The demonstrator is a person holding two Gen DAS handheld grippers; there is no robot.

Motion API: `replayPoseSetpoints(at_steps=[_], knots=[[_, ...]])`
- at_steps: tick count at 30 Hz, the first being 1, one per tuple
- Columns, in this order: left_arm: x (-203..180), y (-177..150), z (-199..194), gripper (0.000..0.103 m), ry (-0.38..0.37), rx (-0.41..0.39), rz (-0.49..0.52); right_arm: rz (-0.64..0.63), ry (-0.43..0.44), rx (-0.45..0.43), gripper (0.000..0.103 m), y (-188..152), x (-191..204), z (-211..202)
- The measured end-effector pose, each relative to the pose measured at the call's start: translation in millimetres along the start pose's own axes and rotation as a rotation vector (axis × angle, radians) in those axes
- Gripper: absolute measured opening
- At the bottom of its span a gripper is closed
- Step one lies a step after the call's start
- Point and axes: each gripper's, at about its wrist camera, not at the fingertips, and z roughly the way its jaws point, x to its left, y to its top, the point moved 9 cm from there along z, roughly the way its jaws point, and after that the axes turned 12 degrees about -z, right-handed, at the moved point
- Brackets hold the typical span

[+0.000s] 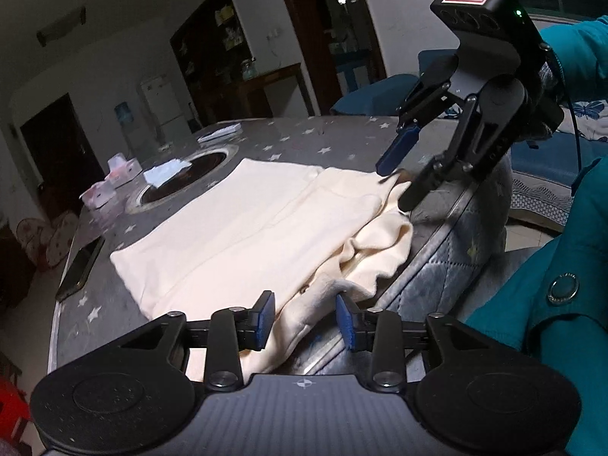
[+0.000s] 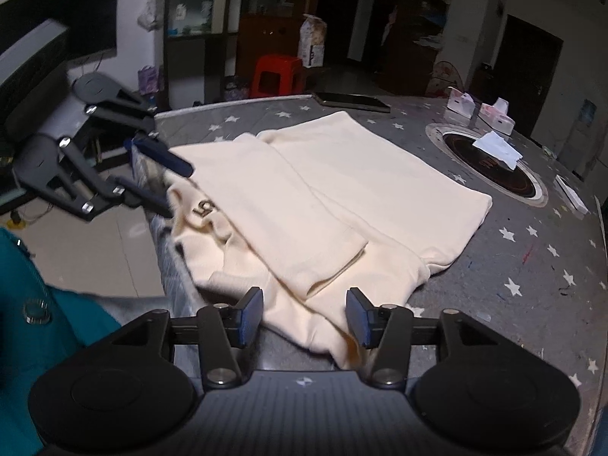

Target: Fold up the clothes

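Dim, bluish, fisheye-warped, softly blurred.

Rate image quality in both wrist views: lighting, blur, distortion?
Left wrist: dim room, strong fisheye bending of the table edge, cream garment sharp. Right wrist: equally dim, left gripper slightly motion-blurred, garment well exposed, no glare.

a lived-in home, seemingly a dining and living room at night. the desk [image 2: 532,266] wears a grey star-print cover and has a round cooktop [image 2: 490,167] set into it. around it stand a glass-fronted cabinet [image 2: 197,0], a red plastic stool [image 2: 277,74], a white fridge [image 1: 163,102], a water dispenser [image 1: 125,117] and blue sofa cushions [image 1: 372,91]. tissue boxes [image 2: 478,110] sit on the desk.
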Motion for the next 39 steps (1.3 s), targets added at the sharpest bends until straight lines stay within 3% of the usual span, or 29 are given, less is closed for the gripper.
replayPoseSetpoints(at_steps=[1, 3, 7, 14, 17, 19, 24, 26, 27, 36, 37, 39], knots=[[1, 1, 1, 0.017, -0.003, -0.005, -0.003, -0.016, 0.005, 0.002, 0.055, -1, 3, -1], [5, 7, 2, 0.010, -0.009, -0.021, -0.040, -0.048, 0.015, 0.000, 0.056, -2, 9, -3], [27, 25, 2, 0.008, -0.008, -0.063, -0.161, -0.097, 0.026, -0.018, 0.061, 0, 15, -3], [64, 47, 26, 0.008, -0.029, -0.059, -0.318, -0.116, -0.003, -0.083, 0.062, 16, 13, 15], [71, 47, 35, 0.008, -0.034, -0.043, -0.338, -0.114, -0.001, -0.084, 0.050, 19, 11, 27], [74, 44, 38, 0.008, -0.045, -0.029, -0.354, -0.089, 0.007, -0.070, 0.027, 18, 7, 32], [68, 31, 21, 0.020, -0.038, -0.022, -0.328, 0.007, 0.036, -0.067, 0.016, 17, -9, 33], [66, 25, 13, 0.041, -0.013, -0.016, -0.296, 0.026, 0.049, -0.068, 0.016, 18, -12, 32], [65, 21, 10, 0.043, -0.002, -0.012, -0.278, 0.031, 0.053, -0.070, 0.015, 19, -13, 32], [56, -14, -1, 0.044, 0.084, 0.042, -0.118, 0.052, 0.044, -0.081, 0.015, 22, -19, 32], [56, -16, -1, 0.042, 0.088, 0.046, -0.107, 0.053, 0.041, -0.080, 0.015, 22, -19, 32], [56, -19, 1, 0.027, 0.098, 0.040, -0.082, 0.055, 0.036, -0.079, 0.015, 22, -19, 33]])
